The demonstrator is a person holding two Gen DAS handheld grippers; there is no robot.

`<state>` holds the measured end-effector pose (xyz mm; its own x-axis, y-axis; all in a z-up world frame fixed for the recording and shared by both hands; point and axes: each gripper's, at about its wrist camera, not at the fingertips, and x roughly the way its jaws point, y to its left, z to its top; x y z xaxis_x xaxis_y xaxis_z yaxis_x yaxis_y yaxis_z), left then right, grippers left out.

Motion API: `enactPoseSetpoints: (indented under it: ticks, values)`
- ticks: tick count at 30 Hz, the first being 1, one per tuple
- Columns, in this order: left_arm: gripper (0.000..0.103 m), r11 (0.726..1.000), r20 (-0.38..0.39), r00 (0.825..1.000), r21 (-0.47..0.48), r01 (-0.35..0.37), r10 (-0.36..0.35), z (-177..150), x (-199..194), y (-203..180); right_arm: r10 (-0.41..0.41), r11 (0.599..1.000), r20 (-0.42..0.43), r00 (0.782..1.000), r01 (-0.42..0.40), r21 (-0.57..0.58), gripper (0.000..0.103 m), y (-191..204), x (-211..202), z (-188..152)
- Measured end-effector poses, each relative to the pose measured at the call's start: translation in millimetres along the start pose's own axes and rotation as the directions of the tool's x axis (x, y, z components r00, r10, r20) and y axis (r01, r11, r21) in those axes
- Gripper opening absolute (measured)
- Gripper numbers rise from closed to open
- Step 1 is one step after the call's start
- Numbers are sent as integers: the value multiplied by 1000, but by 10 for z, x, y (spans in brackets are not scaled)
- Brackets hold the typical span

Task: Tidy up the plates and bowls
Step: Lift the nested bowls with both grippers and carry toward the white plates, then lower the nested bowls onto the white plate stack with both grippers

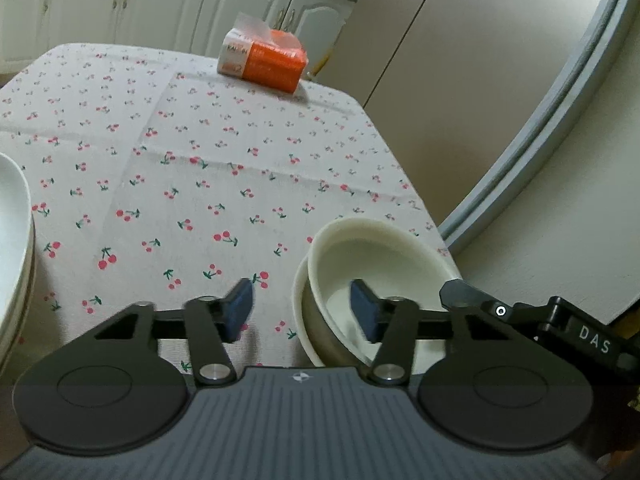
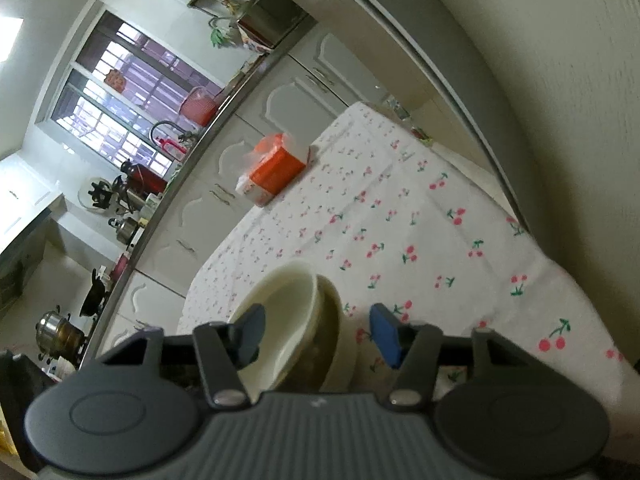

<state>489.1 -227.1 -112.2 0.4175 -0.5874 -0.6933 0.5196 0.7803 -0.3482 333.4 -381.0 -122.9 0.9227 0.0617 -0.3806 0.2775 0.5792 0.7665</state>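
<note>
Two cream bowls (image 1: 372, 248), one nested and tilted inside the other, sit at the table's near right corner. My left gripper (image 1: 303, 311) straddles their left rim. One blue pad is inside the inner bowl, the other hangs over the cloth, clear of the outer wall. My right gripper (image 2: 318, 336) straddles the bowls (image 2: 292, 300) from the other side, one pad inside and one outside, neither visibly pressing. A black finger (image 1: 456, 292) of the right gripper shows by the bowls' right rim. A stack of white plates (image 1: 14, 240) lies at the left edge.
The table (image 1: 180, 140) wears a white cloth with red cherries. An orange tissue pack (image 1: 264, 60) lies at its far side. The table's right edge (image 1: 420, 200) runs close by the bowls, with a wall beyond. White cabinets (image 1: 140, 4) stand behind.
</note>
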Motion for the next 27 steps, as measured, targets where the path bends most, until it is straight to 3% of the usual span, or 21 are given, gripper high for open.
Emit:
enactPoseSetpoints:
  ticks: [4,11,27]
  values:
    - [38,1000,-16,1000,-4,9,-9,-12,79,-13,23,999,-14,1000,-22,50,51,-82,11,-22]
    - [32,999,-38,998,-11,45,-46,-57,130,9,56,996,-33,998,-54,65,46,-61,11,-81]
    - [29,998,52,997,-30,60,-58,-72,-262,130,81,997,-23,996,-81,21,46,269,-49,-90]
